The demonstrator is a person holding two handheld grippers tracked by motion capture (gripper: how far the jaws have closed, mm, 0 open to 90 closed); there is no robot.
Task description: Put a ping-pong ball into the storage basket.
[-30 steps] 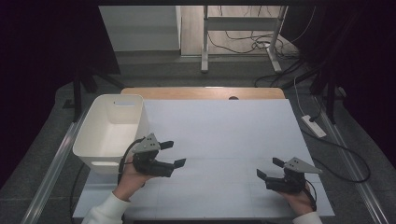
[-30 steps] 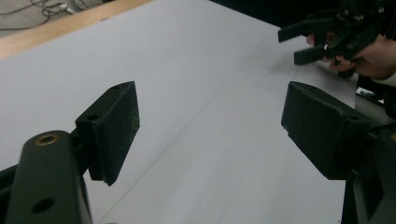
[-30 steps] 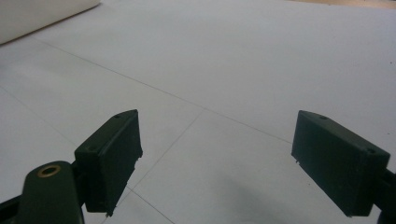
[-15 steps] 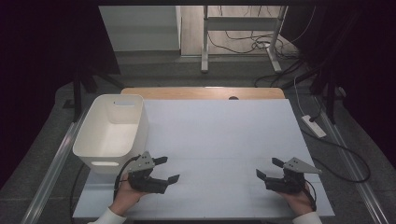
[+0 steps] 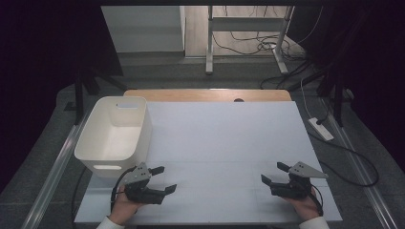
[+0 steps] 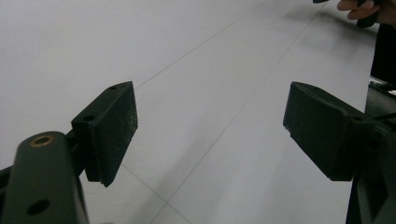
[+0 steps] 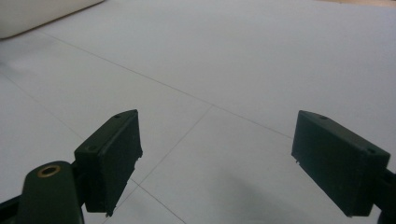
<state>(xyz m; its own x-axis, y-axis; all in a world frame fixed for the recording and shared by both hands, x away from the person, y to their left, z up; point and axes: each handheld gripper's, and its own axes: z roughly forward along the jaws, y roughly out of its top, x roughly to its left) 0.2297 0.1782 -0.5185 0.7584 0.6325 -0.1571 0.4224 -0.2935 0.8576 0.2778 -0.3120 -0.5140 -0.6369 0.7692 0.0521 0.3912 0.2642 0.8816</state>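
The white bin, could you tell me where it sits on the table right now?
In the high view the bin stands at the table's left edge, just beyond the left gripper, with nothing visible inside it.

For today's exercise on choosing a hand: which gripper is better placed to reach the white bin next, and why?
Left. The left gripper sits just in front of the white bin at the table's left edge, jaws open and empty. The right gripper, also open, rests across the table.
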